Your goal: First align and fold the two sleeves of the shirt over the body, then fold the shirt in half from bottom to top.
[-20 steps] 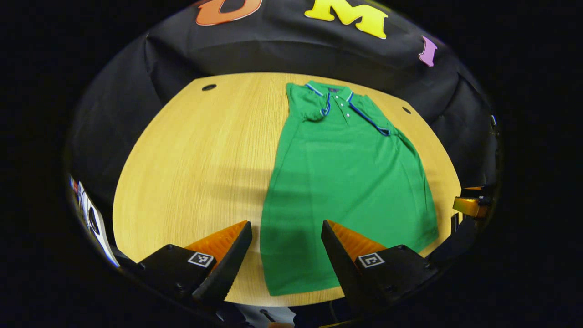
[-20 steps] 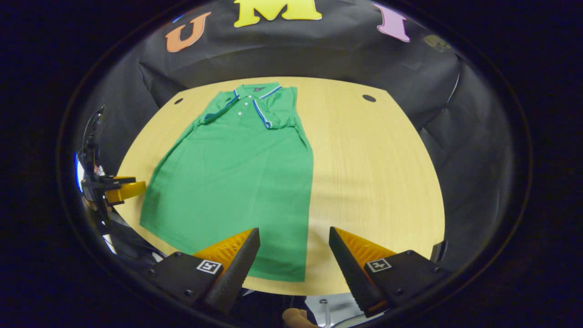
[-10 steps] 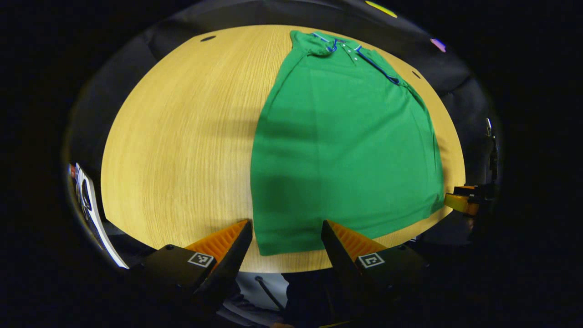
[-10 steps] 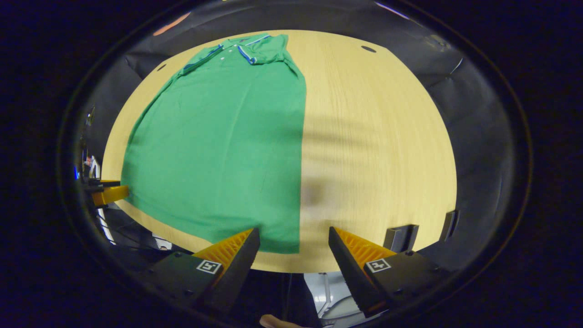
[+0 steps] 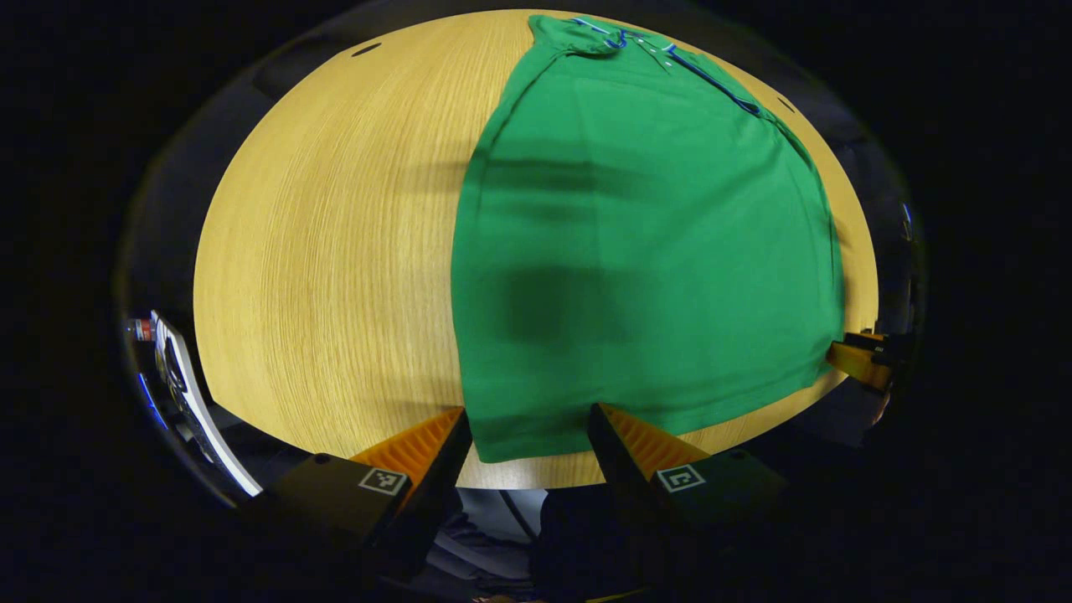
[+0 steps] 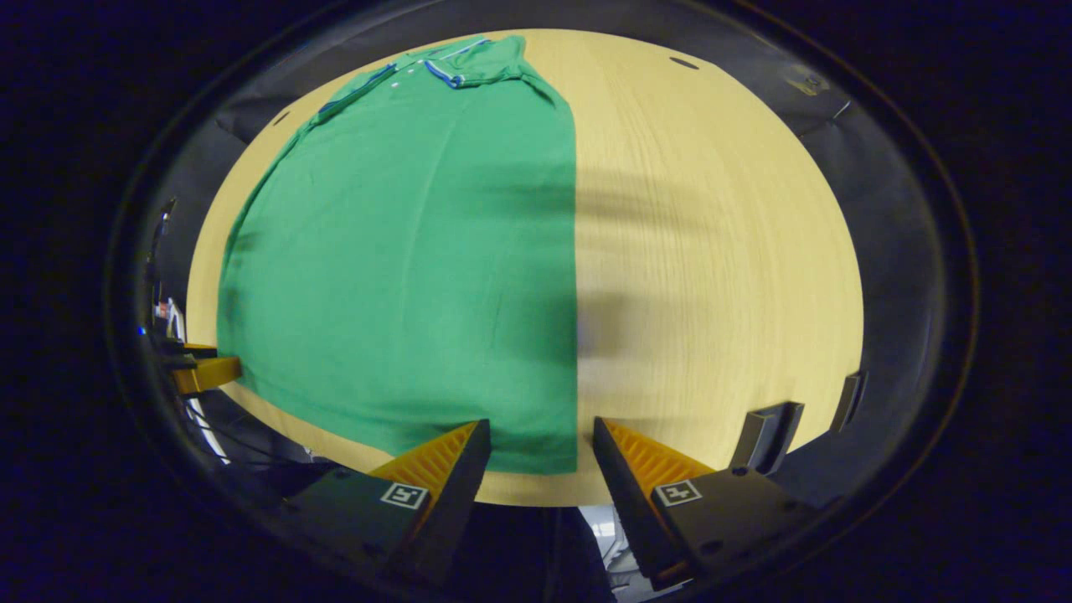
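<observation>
My left gripper (image 5: 528,419) and right gripper (image 6: 536,435) gape wide, empty, over the shirt's (image 5: 645,234) hem, bottom centre of each frame

Shirt (image 5: 645,243): green polo, lying flat and face up on the wooden surface (image 5: 335,251).
Collar (image 5: 624,35): at the far end, edged with blue and white trim.
Sleeves (image 6: 494,71): both folded inward over the body.
Bottom hem (image 6: 502,456): at the near edge of the surface, unfolded.
</observation>
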Tool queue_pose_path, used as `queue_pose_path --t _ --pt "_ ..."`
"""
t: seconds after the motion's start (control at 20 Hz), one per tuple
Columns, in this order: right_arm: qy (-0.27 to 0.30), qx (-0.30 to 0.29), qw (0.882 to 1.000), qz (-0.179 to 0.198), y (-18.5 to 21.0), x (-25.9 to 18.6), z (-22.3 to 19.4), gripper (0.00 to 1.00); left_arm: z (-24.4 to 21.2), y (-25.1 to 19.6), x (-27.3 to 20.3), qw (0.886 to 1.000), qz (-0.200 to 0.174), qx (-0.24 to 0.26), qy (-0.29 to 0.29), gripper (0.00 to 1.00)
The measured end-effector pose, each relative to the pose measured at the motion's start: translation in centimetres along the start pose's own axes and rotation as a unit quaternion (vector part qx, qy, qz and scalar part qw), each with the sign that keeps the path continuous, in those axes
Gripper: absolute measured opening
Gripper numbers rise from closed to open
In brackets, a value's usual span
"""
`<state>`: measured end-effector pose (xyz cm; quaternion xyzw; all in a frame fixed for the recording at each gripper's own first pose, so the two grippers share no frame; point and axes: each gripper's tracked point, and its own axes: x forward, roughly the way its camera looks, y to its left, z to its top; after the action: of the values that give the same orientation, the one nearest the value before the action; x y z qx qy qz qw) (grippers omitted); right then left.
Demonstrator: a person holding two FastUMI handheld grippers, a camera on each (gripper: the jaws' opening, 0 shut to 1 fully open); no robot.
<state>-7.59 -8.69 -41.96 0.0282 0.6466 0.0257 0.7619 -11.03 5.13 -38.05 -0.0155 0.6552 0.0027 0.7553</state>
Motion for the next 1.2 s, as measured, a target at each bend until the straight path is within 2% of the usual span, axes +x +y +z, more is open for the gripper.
queue_pose_path --t 0.15,0.25,0.35,0.45,0.55,0.6,0.65,0.75,0.8,0.9,0.95,1.0,1.2 --pt "0.005 0.005 1.000 -0.004 0.0 -0.2 0.2 0.83 0.2 -0.1 0.0 1.000 0.003 -0.007 0.019 0.92" --pt "0.012 0.013 1.000 -0.006 0.2 0.1 0.3 0.67 0.2 -0.4 0.0 1.000 0.005 -0.005 0.024 0.92" --pt "0.018 0.011 1.000 -0.005 0.4 0.1 0.3 0.67 0.6 -0.5 0.2 1.000 0.004 -0.004 0.026 0.93" --pt "0.020 0.023 1.000 -0.005 0.6 0.0 0.4 0.54 0.5 -0.7 0.3 1.000 0.002 -0.007 0.026 0.89" --pt "0.021 0.013 1.000 -0.005 0.7 0.1 0.3 0.42 0.4 -0.8 0.2 1.000 -0.001 -0.011 0.024 0.78" --pt "0.022 0.011 1.000 -0.004 0.7 0.1 0.3 0.42 0.3 -1.0 0.2 1.000 -0.002 -0.008 0.023 0.67" --pt "0.022 0.010 1.000 -0.004 0.8 0.1 0.4 0.42 0.3 -1.4 0.2 1.000 -0.004 -0.003 0.022 0.64" --pt "0.022 0.006 1.000 -0.001 0.9 0.1 0.3 0.42 0.3 -1.9 0.3 1.000 -0.007 0.004 0.019 0.43" --pt "0.019 0.017 1.000 0.011 1.2 0.1 0.7 0.35 0.2 -1.9 0.2 1.000 -0.008 0.002 0.019 0.41" --pt "0.022 0.032 0.999 0.017 1.5 0.2 0.6 0.09 0.1 -2.2 0.2 1.000 -0.014 0.007 0.017 0.28" --pt "0.023 0.029 0.999 0.019 1.4 0.0 0.6 0.08 0.4 -2.4 0.3 1.000 -0.018 0.010 0.015 0.26" --pt "0.028 0.023 0.999 0.019 1.5 0.2 0.5 0.05 0.3 -2.6 0.4 1.000 -0.021 0.011 0.010 0.18" --pt "0.033 -0.007 0.999 0.019 1.8 0.0 0.0 0.03 0.6 -2.6 0.3 0.999 -0.032 0.007 -0.011 0.07"
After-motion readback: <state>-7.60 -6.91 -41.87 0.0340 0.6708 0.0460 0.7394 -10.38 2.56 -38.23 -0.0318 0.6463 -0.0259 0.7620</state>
